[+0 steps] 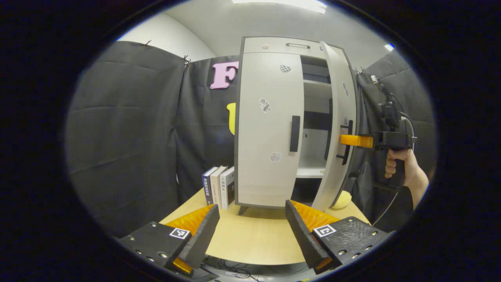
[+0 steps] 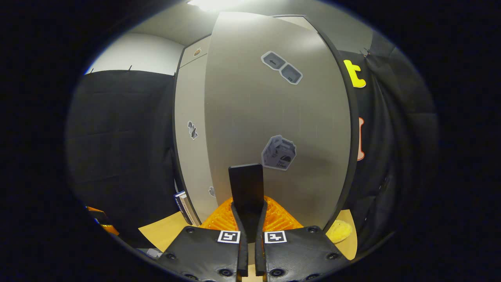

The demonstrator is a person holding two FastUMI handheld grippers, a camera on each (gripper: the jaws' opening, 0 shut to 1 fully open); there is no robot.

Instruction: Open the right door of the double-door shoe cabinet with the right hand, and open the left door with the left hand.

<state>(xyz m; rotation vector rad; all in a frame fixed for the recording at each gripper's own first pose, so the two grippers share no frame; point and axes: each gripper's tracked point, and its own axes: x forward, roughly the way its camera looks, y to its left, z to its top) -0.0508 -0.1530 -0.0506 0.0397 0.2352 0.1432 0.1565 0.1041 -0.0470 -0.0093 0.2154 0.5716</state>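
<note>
The cabinet (image 1: 270, 121) stands tall on the bench (image 1: 250, 239), toward its back. It is much taller than it is wide, and its long side runs straight up.

In the left claw view, the right door (image 1: 338, 129) is swung partway out toward the camera. Its front is turned away, so you see it almost edge-on. Through the gap you can see shelves (image 1: 315, 84) inside, but the door covers much of them. The left door (image 1: 270, 129) is flat and closed. Its dark handle (image 1: 294, 133) runs up and down near the inner edge.

The right claw (image 1: 344, 140) is out at the right door's handle (image 1: 346, 141), held by a hand (image 1: 399, 166). The arm is cut off at the edge. In the right claw view, the two fingers (image 2: 239, 235) are close together and squeeze the dark handle between them. The door front takes up most of that view, and the stickers (image 2: 278, 153) on it are too small to read.

The left claw (image 1: 252, 227) is low over the bench, well apart from the cabinet. Its fingers (image 1: 203, 231) are spread wide and hold nothing.

Some books (image 1: 219, 186) stand just beside the cabinet's left side. A yellow thing (image 1: 342, 200) peeks out behind the open door, mostly hidden, so I cannot tell what it is.
</note>
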